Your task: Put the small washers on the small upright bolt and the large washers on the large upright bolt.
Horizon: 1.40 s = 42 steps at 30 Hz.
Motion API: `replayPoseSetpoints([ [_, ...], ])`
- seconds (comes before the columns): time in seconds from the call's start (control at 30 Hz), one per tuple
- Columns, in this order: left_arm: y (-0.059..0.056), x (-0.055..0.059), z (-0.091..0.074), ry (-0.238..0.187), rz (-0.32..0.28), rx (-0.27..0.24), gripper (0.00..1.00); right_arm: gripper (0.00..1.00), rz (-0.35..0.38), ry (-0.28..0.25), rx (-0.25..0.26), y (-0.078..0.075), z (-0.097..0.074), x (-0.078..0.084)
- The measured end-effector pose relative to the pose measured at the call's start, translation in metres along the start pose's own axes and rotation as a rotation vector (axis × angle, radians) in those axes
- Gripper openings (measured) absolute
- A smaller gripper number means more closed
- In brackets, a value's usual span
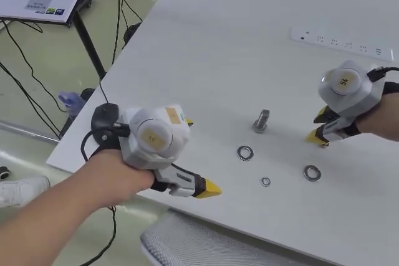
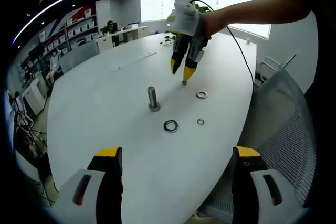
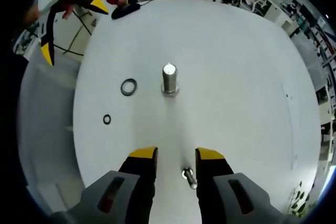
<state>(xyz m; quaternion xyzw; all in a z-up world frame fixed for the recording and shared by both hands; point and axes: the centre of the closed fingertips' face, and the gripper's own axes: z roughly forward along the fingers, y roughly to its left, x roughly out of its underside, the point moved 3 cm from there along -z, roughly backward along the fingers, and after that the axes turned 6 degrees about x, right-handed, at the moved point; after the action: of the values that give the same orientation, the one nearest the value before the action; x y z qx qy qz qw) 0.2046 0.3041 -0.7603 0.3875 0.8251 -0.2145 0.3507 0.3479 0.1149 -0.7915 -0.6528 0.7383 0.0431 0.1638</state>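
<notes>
Nothing done yet: no washer on either bolt. Big washer (image 1: 245, 152), other big washer (image 1: 312, 173), small washer (image 1: 265, 182) flat on table (image 1: 218, 42) near big bolt (image 1: 262, 120). My left gripper (image 2: 177, 153) wide open, empty. My right gripper (image 3: 177, 155) a bit open, small bolt (image 3: 188, 176) between jaws.

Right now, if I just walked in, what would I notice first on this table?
The big upright bolt stands alone in the middle of the white table, with three washers lying flat near it. The right gripper has its yellow tips down on either side of a small bolt, and the left gripper hangs open over the table's near edge.
</notes>
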Motion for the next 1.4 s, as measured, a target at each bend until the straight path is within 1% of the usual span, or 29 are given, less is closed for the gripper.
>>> replayPoseSetpoints([
  [0.07,0.000,-0.001,0.000,0.000,0.004,0.000,0.86,0.30,-0.020,-0.012,0.000,0.007,0.000,-0.004],
  [0.13,-0.001,-0.001,0.000,0.001,0.006,0.002,0.86,0.30,-0.019,-0.019,-0.009,0.013,0.000,-0.007],
  [0.53,-0.005,0.001,-0.002,0.000,0.006,0.001,0.86,0.31,-0.069,-0.044,-0.053,0.045,0.000,-0.014],
  [0.8,-0.007,0.001,-0.002,-0.001,0.006,0.002,0.86,0.31,-0.102,-0.059,-0.093,0.076,0.003,-0.017],
  [0.87,-0.008,0.001,-0.002,-0.002,0.007,0.001,0.86,0.31,-0.110,-0.057,-0.100,0.081,0.005,-0.016],
  [1.07,-0.010,0.001,-0.003,0.001,0.011,0.003,0.86,0.31,-0.128,-0.063,-0.116,0.093,0.008,-0.014],
  [1.27,-0.011,0.001,-0.004,-0.005,0.009,0.007,0.86,0.31,-0.143,-0.077,-0.136,0.106,0.019,-0.015],
  [1.4,-0.011,0.002,-0.005,-0.007,0.011,0.008,0.86,0.30,-0.144,-0.084,-0.136,0.110,0.026,-0.017],
])
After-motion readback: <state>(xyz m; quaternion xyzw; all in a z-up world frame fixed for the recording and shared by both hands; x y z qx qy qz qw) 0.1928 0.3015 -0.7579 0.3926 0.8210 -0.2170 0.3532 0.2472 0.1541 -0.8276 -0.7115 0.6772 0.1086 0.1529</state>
